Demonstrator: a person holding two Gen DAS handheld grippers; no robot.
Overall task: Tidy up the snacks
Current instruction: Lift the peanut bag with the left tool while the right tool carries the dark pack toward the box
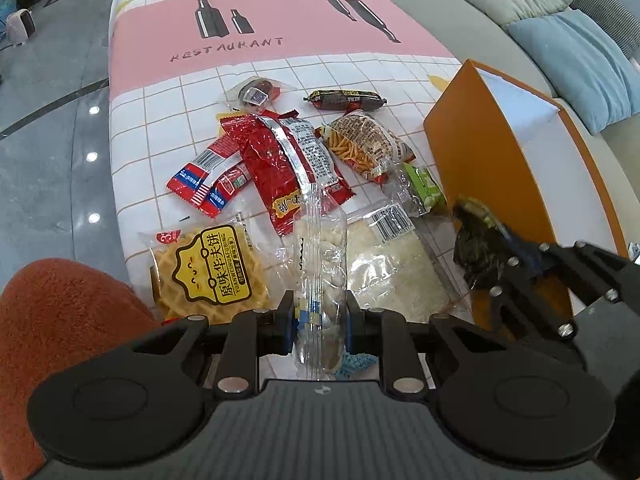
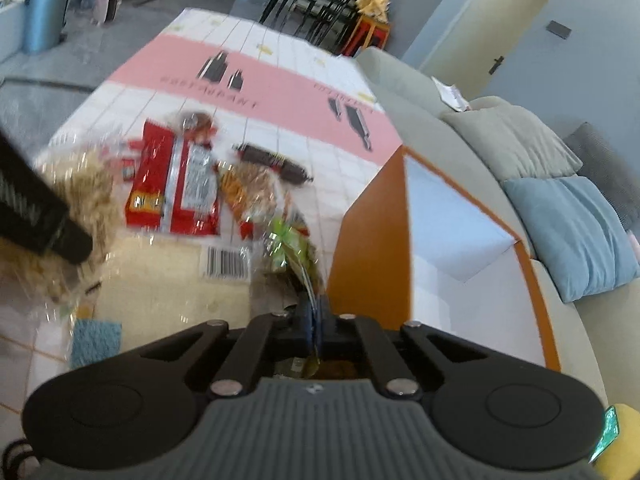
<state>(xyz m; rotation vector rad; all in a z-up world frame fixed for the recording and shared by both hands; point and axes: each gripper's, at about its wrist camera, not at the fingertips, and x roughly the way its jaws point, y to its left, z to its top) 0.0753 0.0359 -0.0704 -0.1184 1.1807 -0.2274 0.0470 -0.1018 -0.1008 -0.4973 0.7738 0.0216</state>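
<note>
My left gripper (image 1: 318,320) is shut on a clear bag of pale nuts (image 1: 320,256), held over the snack pile. My right gripper (image 2: 316,320) is shut on a dark green snack packet (image 2: 296,248); it also shows in the left wrist view (image 1: 476,240), beside the orange box (image 1: 472,152). The box is open, white inside (image 2: 452,240). On the tablecloth lie a yellow waffle pack (image 1: 208,272), a red packet (image 1: 280,160), a noodle snack bag (image 1: 364,144), a sausage (image 1: 344,100) and a flat clear pack with a barcode (image 1: 392,264).
Small red and blue packets (image 1: 208,180), a round wrapped snack (image 1: 256,92) and a green packet (image 1: 424,188) also lie in the pile. A sofa with cushions (image 1: 576,64) runs along the right. An orange fuzzy cushion (image 1: 60,320) is at the near left. The left gripper's body (image 2: 36,208) shows at the right view's left edge.
</note>
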